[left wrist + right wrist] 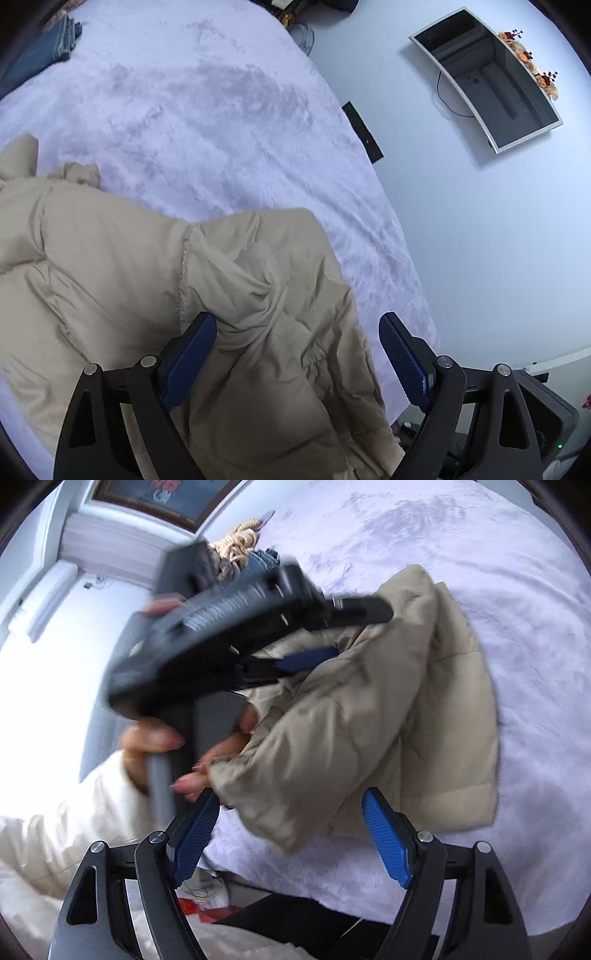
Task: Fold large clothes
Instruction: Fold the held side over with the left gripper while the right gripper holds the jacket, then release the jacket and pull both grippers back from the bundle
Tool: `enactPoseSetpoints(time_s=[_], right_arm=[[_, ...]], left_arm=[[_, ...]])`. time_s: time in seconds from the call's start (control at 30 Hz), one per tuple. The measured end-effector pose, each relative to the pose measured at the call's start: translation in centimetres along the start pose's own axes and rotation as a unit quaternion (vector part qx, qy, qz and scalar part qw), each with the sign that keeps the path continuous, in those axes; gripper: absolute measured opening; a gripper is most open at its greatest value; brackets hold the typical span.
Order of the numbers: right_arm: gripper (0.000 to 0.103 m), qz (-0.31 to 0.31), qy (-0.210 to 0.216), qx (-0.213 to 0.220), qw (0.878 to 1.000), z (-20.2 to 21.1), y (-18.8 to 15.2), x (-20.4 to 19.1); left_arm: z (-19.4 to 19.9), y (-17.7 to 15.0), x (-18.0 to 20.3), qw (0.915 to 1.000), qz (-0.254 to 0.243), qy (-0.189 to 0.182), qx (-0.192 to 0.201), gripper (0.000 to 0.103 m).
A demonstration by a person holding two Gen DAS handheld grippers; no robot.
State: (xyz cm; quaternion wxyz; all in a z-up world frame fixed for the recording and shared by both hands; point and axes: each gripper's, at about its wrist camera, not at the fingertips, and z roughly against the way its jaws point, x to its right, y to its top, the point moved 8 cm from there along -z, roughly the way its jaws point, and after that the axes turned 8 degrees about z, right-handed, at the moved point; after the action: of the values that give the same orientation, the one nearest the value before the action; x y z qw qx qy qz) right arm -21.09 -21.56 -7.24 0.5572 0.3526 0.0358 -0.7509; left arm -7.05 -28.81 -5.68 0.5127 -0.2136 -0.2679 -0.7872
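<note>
A beige puffer jacket lies bunched on a pale fluffy bedspread. My left gripper hangs over the jacket's near right edge. Its blue pads stand wide apart with a fold of fabric rising between them, not pinched. In the right wrist view the jacket lies doubled over, and my right gripper is open just above its near corner, which pokes between the fingers. The left gripper shows there too, held by a hand and reaching in over the jacket's upper fold.
Folded jeans lie at the far corner of the bed, with a knitted beige item beside them. A flat screen hangs on the white wall to the right. A white padded sleeve fills the lower left. The bed edge runs close below.
</note>
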Motion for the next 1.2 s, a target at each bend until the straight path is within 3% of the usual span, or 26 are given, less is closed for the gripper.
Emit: enactPoseSetpoints(time_s=[0.03,0.07,0.1,0.17,0.3,0.4,0.57,0.63,0.73,0.8,0.83,0.87,1.0,1.1,1.13,1.17,1.2], right_arm=[[0.076,-0.006,-0.038,0.000,0.999,-0.6,0.6,0.7],[0.046,-0.012,-0.060,0.004,0.998,-0.8,1.1,1.3],[0.029,-0.021,-0.073,0.004,0.997,-1.0,1.4,2.0],[0.017,-0.039,-0.096,0.013,0.995,-0.7,1.8,3.3],[0.015,-0.026,-0.125,0.010,0.992,-0.3,1.4,4.1],[0.014,-0.030,-0.140,-0.002,0.990,-0.2,1.1,5.2],[0.014,-0.071,-0.169,-0.036,0.982,0.8,-2.0,11.4],[0.014,-0.104,-0.138,-0.018,0.985,2.1,-2.2,12.0],[0.018,-0.074,-0.136,0.038,0.987,6.1,-0.1,10.7],[0.046,-0.059,-0.095,0.059,0.992,7.5,2.4,9.4],[0.067,-0.056,-0.072,0.071,0.993,7.7,3.9,8.9],[0.074,-0.051,-0.044,0.078,0.995,7.5,5.3,8.4],[0.074,-0.079,0.027,0.054,0.995,2.0,9.8,9.5],[0.074,-0.143,0.079,0.024,0.986,-2.9,11.4,11.3],[0.070,-0.156,0.090,0.021,0.983,-4.2,11.8,11.5],[0.031,-0.164,0.100,0.021,0.981,-4.9,12.3,11.5],[0.014,-0.163,0.104,0.017,0.981,-5.4,12.7,11.3]], left_arm=[[1.6,0.4,-0.3,0.9996,-0.009,0.008,0.026,0.090],[2.8,0.7,-0.8,0.9986,-0.013,0.019,0.048,0.090],[4.2,1.1,-1.7,0.9963,-0.015,0.036,0.076,0.090],[7.0,1.7,-4.9,0.9898,-0.007,0.076,0.120,0.090],[8.8,2.2,-12.6,0.9762,0.039,0.154,0.147,0.090],[7.1,2.1,-16.2,0.9767,0.092,0.148,0.126,0.090],[3.7,2.0,-14.9,0.9800,0.067,0.145,0.118,0.090],[2.9,2.2,-14.4,0.9789,0.056,0.156,0.119,0.090],[2.9,2.2,-14.9,0.9794,0.068,0.152,0.115,0.090],[2.9,2.2,-15.2,0.9798,0.072,0.148,0.113,0.090],[2.9,2.2,-15.2,0.9799,0.072,0.148,0.113,0.090],[2.8,2.3,-15.2,0.9799,0.073,0.147,0.113,0.090],[3.0,2.3,-15.6,0.9802,0.076,0.143,0.114,0.090],[3.0,2.3,-15.9,0.9801,0.080,0.143,0.113,0.090],[2.9,2.4,-15.9,0.9798,0.080,0.145,0.112,0.090],[2.8,2.4,-15.7,0.9796,0.078,0.148,0.111,0.090],[2.6,2.5,-15.3,0.9789,0.073,0.155,0.111,0.090]])
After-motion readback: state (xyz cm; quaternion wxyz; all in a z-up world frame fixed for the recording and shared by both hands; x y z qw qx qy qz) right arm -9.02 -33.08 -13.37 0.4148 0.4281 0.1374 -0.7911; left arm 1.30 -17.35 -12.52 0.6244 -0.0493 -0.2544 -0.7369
